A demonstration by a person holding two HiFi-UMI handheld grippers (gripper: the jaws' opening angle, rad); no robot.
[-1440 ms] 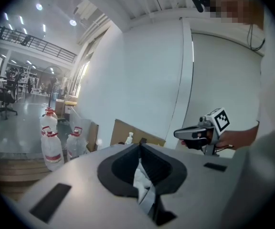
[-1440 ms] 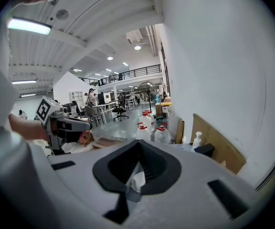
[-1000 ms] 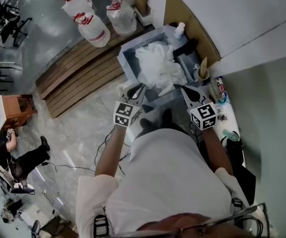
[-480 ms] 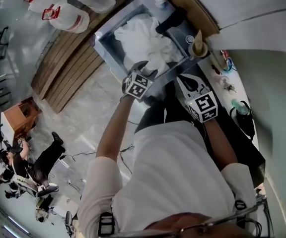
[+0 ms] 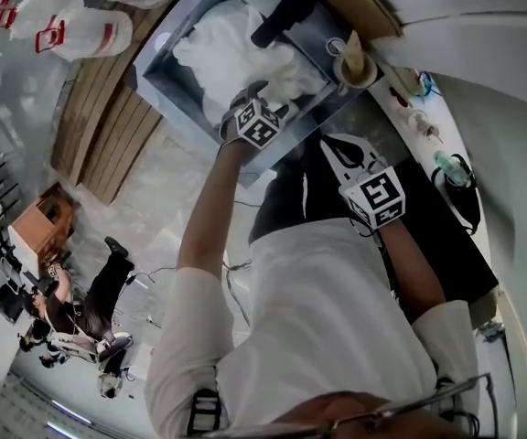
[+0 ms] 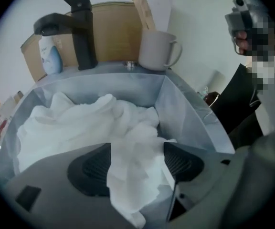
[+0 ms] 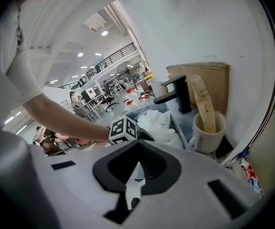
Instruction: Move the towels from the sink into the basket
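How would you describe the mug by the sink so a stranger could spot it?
Find the grey sink full of white towels. Behind its back rim stands a black faucet; the mug is right of it, the only pale handled cup, with a flat tan strip sticking out.

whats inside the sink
A heap of white towels fills the sink. The left gripper reaches in; its jaws have just been opening, with a towel fold loose between them. The towels cover the sink's bottom, so anything beneath is hidden.
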